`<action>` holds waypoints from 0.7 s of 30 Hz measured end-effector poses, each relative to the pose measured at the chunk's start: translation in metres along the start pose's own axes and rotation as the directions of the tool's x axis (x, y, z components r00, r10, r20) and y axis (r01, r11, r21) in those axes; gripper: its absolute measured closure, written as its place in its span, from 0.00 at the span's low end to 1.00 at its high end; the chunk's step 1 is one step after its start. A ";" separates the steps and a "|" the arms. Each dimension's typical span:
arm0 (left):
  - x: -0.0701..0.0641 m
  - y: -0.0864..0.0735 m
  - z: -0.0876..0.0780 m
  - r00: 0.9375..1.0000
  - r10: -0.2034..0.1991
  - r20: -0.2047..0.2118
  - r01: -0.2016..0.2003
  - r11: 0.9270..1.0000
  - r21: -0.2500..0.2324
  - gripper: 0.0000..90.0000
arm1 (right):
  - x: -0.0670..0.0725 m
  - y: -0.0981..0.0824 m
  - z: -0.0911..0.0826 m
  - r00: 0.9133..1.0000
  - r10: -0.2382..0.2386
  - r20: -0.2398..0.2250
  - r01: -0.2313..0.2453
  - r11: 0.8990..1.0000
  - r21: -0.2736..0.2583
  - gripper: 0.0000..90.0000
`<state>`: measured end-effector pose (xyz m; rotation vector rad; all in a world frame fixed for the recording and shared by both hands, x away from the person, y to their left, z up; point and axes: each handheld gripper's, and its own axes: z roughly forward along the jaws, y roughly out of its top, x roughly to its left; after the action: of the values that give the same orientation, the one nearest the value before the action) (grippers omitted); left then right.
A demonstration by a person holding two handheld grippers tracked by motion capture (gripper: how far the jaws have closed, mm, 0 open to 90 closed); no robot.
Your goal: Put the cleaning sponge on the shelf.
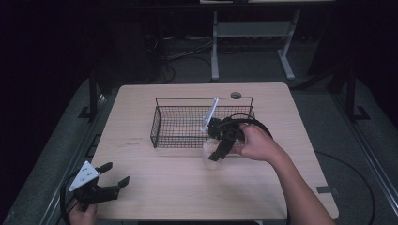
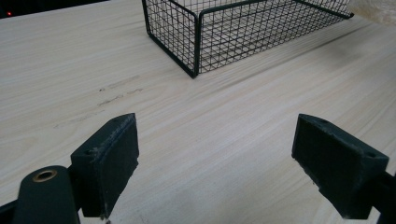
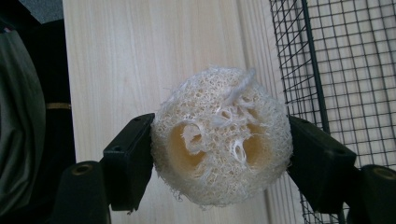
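The high view is dim, its surroundings nearly black; only the pale wooden table [image 1: 187,187] catches soft overhead light. Both gripper views are brighter and evenly lit, with soft shadows and slightly blurred near jaws.

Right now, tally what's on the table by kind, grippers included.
Wire basket: 1
Loofah sponge: 1, clamped in the right gripper just outside the basket
White strip leaning in the basket: 1, can't tell what it is
Small round disc at the table's far edge: 1
Grippers: 2, left gripper open and holding nothing
Total: 6
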<state>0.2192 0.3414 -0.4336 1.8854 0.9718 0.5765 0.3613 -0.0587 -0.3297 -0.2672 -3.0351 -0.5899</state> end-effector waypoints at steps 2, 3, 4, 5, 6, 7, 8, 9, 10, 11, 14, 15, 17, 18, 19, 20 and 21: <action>0.000 0.000 0.000 1.000 -0.001 0.000 0.001 1.000 -0.001 0.15 | -0.001 0.002 -0.003 1.000 0.000 0.002 0.000 1.000 -0.002 0.31; 0.000 0.000 0.000 1.000 -0.001 0.001 0.001 1.000 -0.001 0.15 | -0.002 0.003 -0.004 1.000 0.001 0.001 -0.001 1.000 -0.003 0.31; 0.000 0.000 0.000 1.000 -0.002 0.001 0.002 1.000 -0.001 0.15 | -0.003 0.004 -0.005 1.000 0.004 0.000 -0.004 1.000 -0.006 0.31; 0.000 0.000 0.000 1.000 -0.002 0.002 0.002 1.000 -0.001 0.15 | -0.004 0.005 -0.006 1.000 0.000 -0.003 0.000 1.000 -0.011 0.31; -0.001 0.000 0.001 1.000 -0.001 0.003 0.001 1.000 0.000 0.16 | -0.005 0.006 -0.007 1.000 0.000 -0.004 0.000 1.000 -0.011 0.31; -0.001 0.000 0.001 1.000 -0.002 0.002 0.002 1.000 -0.002 0.15 | -0.005 0.007 -0.008 1.000 0.002 -0.002 -0.002 1.000 -0.010 0.31; -0.001 0.000 0.001 1.000 -0.002 0.002 0.002 1.000 -0.002 0.15 | -0.006 0.008 -0.010 1.000 0.001 -0.003 -0.001 1.000 -0.013 0.31; -0.001 0.000 0.001 1.000 -0.002 0.003 0.002 1.000 -0.002 0.15 | -0.006 0.009 -0.011 1.000 -0.001 -0.002 0.001 1.000 -0.015 0.31; -0.001 0.000 0.001 1.000 -0.001 0.003 0.001 1.000 -0.001 0.15 | -0.007 0.010 -0.013 1.000 -0.001 0.001 0.001 1.000 -0.015 0.31; -0.001 0.000 0.001 1.000 -0.003 0.003 0.003 1.000 -0.003 0.15 | -0.008 0.010 -0.015 1.000 -0.001 -0.003 0.001 1.000 -0.025 0.31; -0.001 0.000 0.001 1.000 -0.003 0.003 0.003 1.000 -0.003 0.15 | -0.011 0.012 -0.019 1.000 0.000 0.002 0.000 1.000 -0.028 0.31; -0.001 0.000 0.001 1.000 -0.003 0.003 0.003 1.000 -0.003 0.15 | -0.012 0.013 -0.021 1.000 0.000 0.005 0.000 1.000 -0.028 0.31; -0.001 0.000 0.000 1.000 -0.001 0.003 0.001 1.000 -0.001 0.16 | -0.013 0.015 -0.023 1.000 0.001 0.006 -0.001 0.999 -0.033 0.31; -0.001 0.000 0.000 1.000 -0.002 0.003 0.002 1.000 -0.002 0.16 | -0.015 0.016 -0.024 1.000 0.001 -0.002 -0.001 0.999 -0.043 0.31; -0.001 0.000 0.000 1.000 -0.001 0.002 0.001 1.000 -0.002 0.16 | -0.015 0.016 -0.025 1.000 0.006 -0.005 -0.006 0.999 -0.046 0.31; 0.000 0.000 0.000 1.000 -0.002 0.002 0.002 1.000 -0.003 0.15 | -0.016 0.017 -0.025 1.000 0.003 -0.002 -0.003 0.999 -0.042 0.31; 0.000 0.000 0.000 1.000 -0.002 0.002 0.002 1.000 -0.003 0.15 | -0.017 0.017 -0.025 1.000 0.003 0.005 -0.003 0.999 -0.036 0.31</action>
<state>0.2192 0.3408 -0.4335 1.8819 0.9709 0.5744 0.3810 -0.0553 -0.3009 -0.2749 -3.0311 -0.6447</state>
